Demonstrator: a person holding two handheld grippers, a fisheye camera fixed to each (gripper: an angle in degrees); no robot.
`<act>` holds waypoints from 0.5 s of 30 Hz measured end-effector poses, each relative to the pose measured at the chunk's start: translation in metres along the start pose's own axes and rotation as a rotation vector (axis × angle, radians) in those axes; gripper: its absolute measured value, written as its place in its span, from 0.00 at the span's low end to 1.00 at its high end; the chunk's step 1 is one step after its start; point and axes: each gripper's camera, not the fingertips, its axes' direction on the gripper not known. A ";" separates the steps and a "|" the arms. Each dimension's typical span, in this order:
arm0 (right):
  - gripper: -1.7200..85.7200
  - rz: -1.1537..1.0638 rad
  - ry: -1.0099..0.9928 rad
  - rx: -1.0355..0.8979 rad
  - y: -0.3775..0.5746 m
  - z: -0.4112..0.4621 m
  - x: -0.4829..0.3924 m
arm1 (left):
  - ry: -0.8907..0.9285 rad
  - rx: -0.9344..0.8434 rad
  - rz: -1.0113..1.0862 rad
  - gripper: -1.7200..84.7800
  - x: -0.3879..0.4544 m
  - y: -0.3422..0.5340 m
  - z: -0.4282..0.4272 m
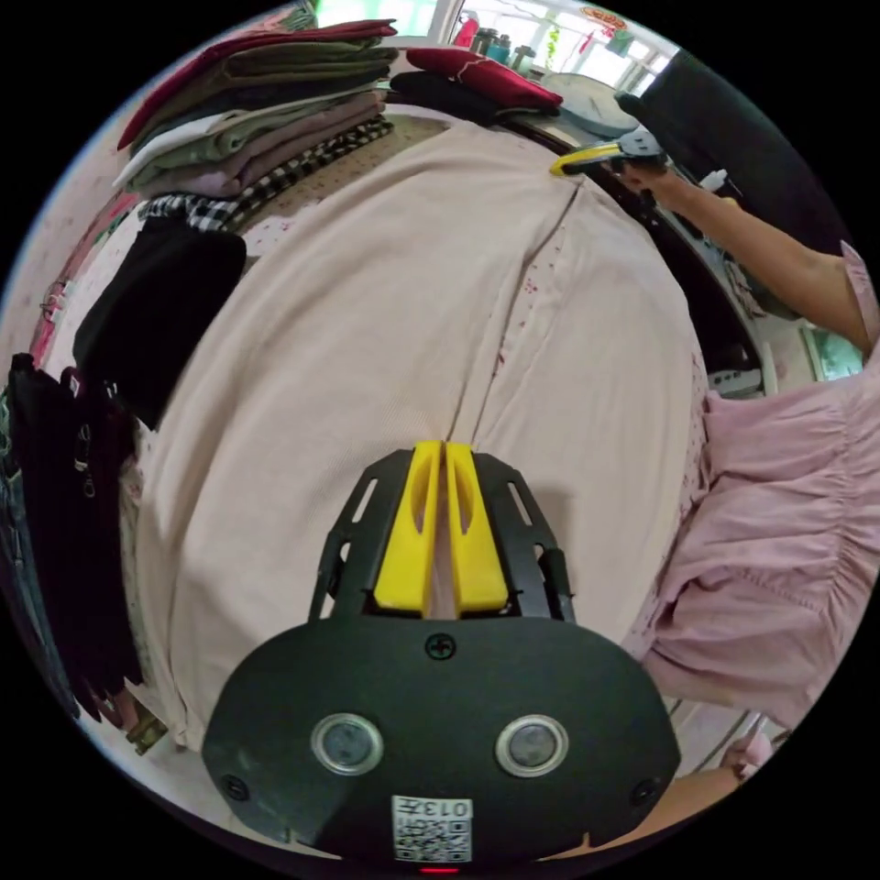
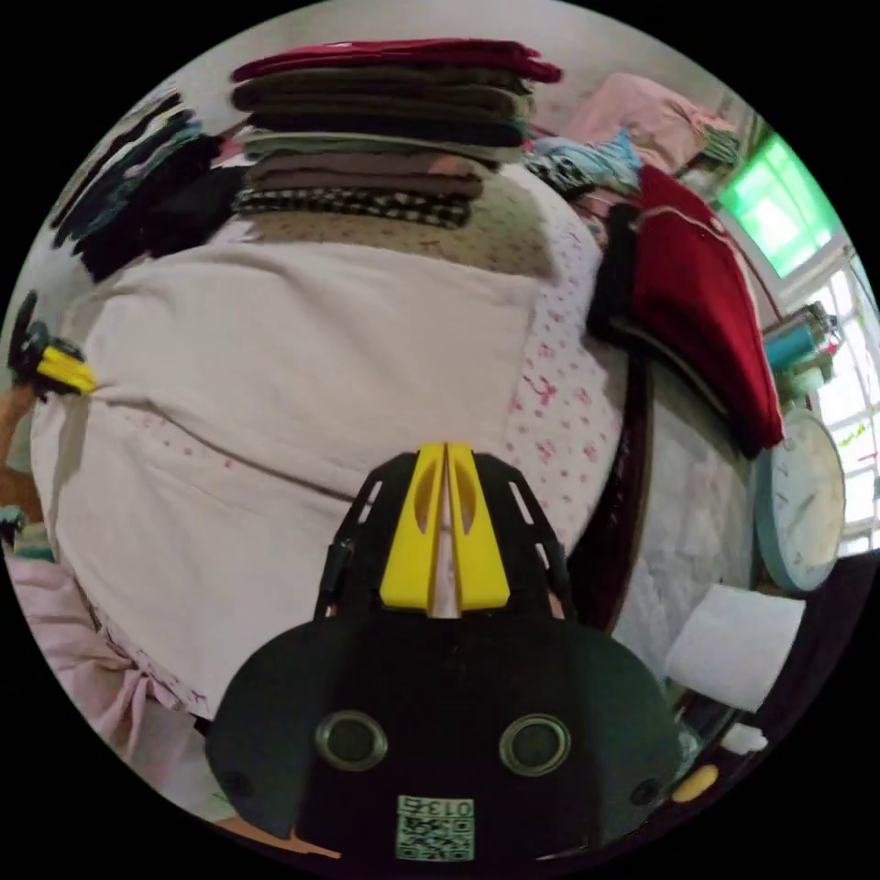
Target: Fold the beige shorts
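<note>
The beige shorts (image 1: pixel 367 312) lie spread flat over a table covered with a floral cloth (image 2: pixel 559 385). My left gripper (image 1: pixel 443 446) is shut, its yellow jaws pinching beige fabric at one edge of the shorts. My right gripper (image 2: pixel 445 449) is likewise shut on the shorts (image 2: pixel 293 367) at the opposite edge. The right gripper (image 1: pixel 596 158), held in a hand, sits at the far end of the shorts in the left gripper view. At the far left of the right gripper view, the left gripper (image 2: pixel 60 367) rests on the fabric's edge.
A tall stack of folded clothes (image 1: pixel 257 110) (image 2: pixel 385 119) stands behind the shorts. A dark red garment (image 2: pixel 697 312) and a black one (image 1: pixel 156 312) lie beside them. Dark clothes (image 1: pixel 55 513) hang at one side. A person in pink (image 1: pixel 779 550) stands close. A clock (image 2: pixel 802 500) lies near the window.
</note>
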 end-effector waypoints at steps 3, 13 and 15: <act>0.02 0.075 0.061 0.014 -0.011 -0.018 0.008 | 0.085 0.062 0.008 0.02 -0.010 0.009 -0.015; 0.06 -0.126 -0.018 0.157 -0.157 -0.018 -0.058 | -0.210 0.147 -0.249 0.07 -0.102 0.021 -0.065; 0.07 -0.171 -0.013 0.134 -0.185 -0.007 -0.069 | -0.347 0.010 -0.267 0.10 -0.120 0.021 -0.051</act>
